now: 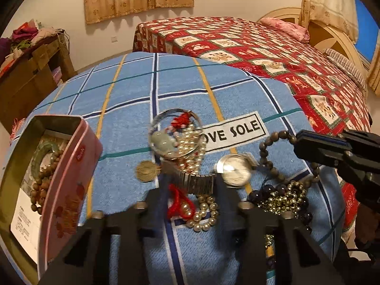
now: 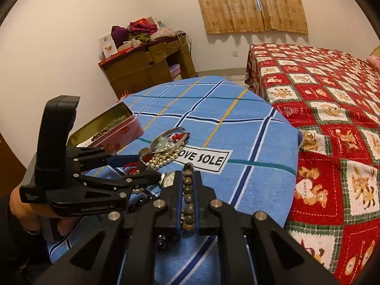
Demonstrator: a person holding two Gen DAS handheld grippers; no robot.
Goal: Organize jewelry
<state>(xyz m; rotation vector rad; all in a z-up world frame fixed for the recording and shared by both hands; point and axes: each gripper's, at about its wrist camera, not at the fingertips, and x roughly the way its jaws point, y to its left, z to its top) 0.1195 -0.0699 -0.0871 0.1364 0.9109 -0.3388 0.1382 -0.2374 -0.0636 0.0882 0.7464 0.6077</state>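
Right gripper (image 2: 188, 190) clamps a dark wooden bead bracelet (image 2: 188, 197). Left gripper (image 1: 190, 187) straddles the silver metal-band wristwatch (image 1: 213, 173), jaws narrowed, contact unclear. Jewelry lies piled on the blue checked cloth (image 1: 190, 90), pink tin box (image 1: 68, 173) nearby.

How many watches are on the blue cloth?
1. The watch lies near the middle of the jewelry heap on the blue cloth, its metal band stretching left between the left gripper's fingers. Another could be hidden under the beads.
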